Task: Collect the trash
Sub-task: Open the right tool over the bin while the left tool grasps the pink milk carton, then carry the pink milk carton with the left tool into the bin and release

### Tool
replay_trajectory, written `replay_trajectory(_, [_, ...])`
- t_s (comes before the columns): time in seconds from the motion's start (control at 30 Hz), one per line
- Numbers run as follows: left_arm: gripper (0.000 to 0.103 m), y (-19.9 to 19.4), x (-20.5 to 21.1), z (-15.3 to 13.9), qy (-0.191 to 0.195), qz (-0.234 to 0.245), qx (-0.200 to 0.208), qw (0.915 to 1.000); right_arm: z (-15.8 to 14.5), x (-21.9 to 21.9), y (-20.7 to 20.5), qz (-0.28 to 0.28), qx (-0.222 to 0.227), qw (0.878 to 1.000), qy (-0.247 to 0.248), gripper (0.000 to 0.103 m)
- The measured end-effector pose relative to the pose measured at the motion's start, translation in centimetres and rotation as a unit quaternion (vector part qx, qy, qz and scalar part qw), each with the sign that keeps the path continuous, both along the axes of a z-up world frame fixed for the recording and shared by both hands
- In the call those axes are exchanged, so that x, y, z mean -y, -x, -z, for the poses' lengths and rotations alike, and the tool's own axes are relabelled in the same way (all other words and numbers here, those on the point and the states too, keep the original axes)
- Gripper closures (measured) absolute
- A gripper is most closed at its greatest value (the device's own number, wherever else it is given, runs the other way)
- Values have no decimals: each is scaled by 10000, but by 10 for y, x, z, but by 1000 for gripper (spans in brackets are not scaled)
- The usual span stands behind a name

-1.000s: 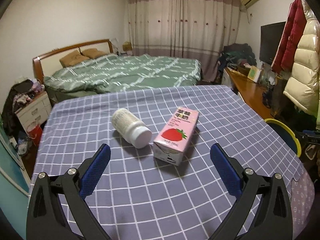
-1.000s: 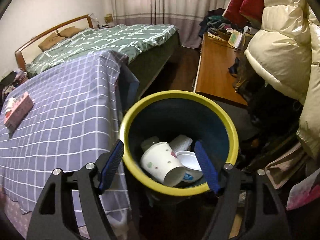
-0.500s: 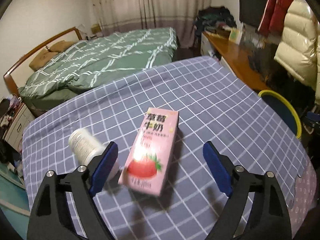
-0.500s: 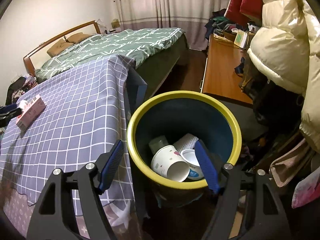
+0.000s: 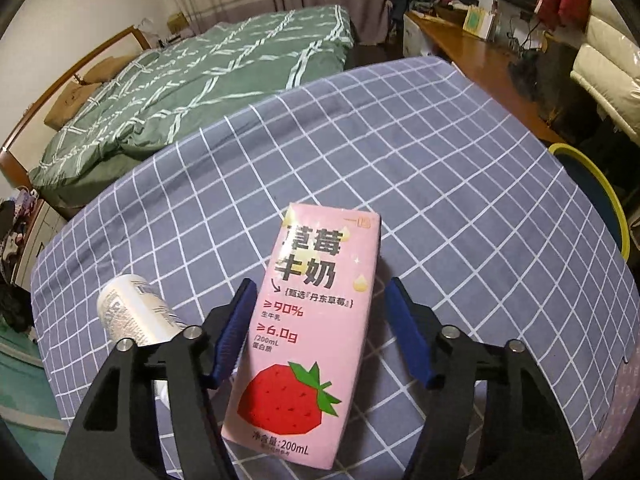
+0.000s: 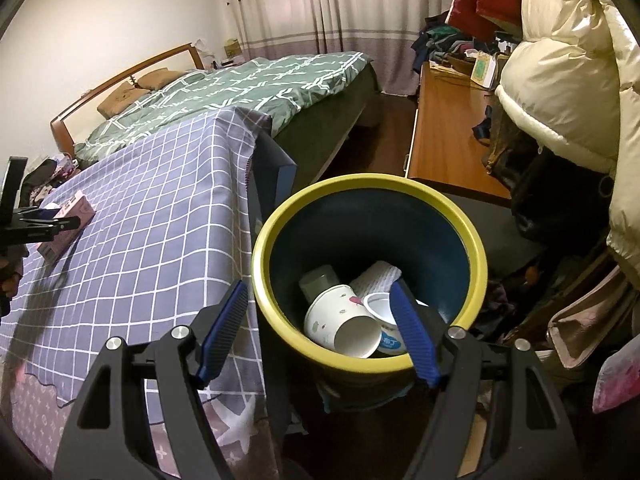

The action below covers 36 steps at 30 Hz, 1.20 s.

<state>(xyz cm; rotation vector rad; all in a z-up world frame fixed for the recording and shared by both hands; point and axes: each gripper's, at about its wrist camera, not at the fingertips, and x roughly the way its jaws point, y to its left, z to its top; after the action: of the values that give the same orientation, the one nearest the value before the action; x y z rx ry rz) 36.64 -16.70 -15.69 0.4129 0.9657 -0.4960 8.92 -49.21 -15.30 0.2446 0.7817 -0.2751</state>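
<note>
Left gripper [image 5: 320,330] fingers now astride carton [image 5: 308,336]

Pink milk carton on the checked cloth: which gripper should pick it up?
Left. The left gripper already straddles the pink milk carton, jaws closing. The right gripper hangs open over the bin.

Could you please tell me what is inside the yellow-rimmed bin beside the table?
The bin holds a white paper cup on its side, a small white tub, a clear cup and a white ribbed piece. Anything underneath them is covered.
</note>
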Motion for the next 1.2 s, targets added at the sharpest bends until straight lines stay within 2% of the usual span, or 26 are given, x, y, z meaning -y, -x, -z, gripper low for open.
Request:
replay_trajectory(0.1, [47,0,3,4,-45,40,-83,9999,1,-1,-1,-24,1,10000,-18,34])
replay_trajectory(0.23, [51,6,7,6,-67,65,-74,9999,0,-1,0,-44,22,10000,-55,34])
replay_trajectory(0.5, [52,24,19,3,100,106,-62,9999,-4,-1,8,-40,126,9999,-91,34])
replay_trajectory(0.73, [52,65,58,-28,381,583,147,9975,-9,7,26,150,204,9997,-54,34])
replay_trajectory(0.97, [52,107,145,-58,679,1373,49,9882,-4,30,59,526,180,9984,-96,34])
replay_trajectory(1.2, [52,137,255,-49,701,1937,-307,9781,-5,56,95,901,254,9956,-3,34])
